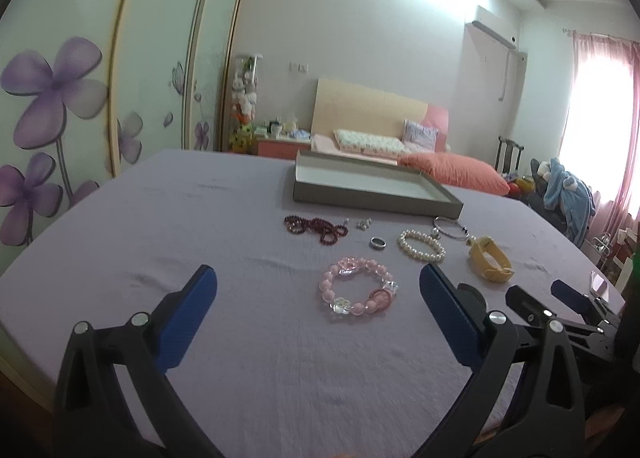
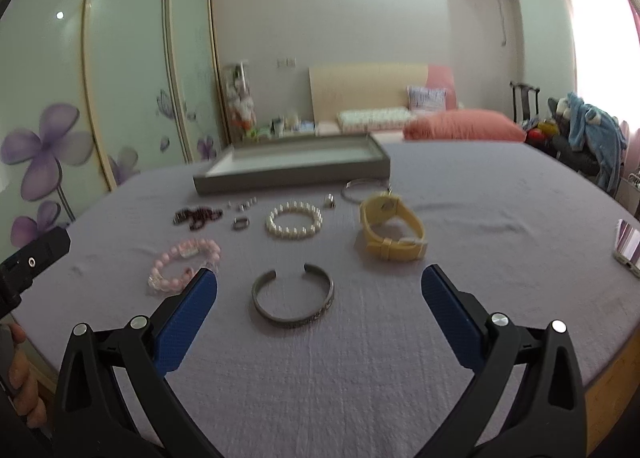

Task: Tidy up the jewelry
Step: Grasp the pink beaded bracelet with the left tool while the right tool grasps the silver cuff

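Note:
Jewelry lies on a lilac-covered table (image 1: 200, 226). A pink bead bracelet (image 1: 358, 290) lies just ahead of my open, empty left gripper (image 1: 318, 284); it also shows in the right wrist view (image 2: 184, 264). A grey metal cuff (image 2: 293, 300) lies between the fingers of my open, empty right gripper (image 2: 320, 284). Further back lie a pearl bracelet (image 2: 294, 219), a yellow watch (image 2: 394, 232), a dark red bead necklace (image 1: 316, 229), a small ring (image 1: 378, 243), earrings (image 1: 363, 223) and a thin silver bangle (image 1: 450, 227). A grey tray (image 1: 372, 198) with a white inside stands behind them.
A phone (image 2: 628, 248) lies near the table's right edge. The right gripper's fingers (image 1: 570, 296) show at the right in the left wrist view. Behind the table are a bed with pillows (image 1: 452, 174), a flowered wardrobe (image 1: 60, 118) and a chair with clothes (image 2: 588, 130).

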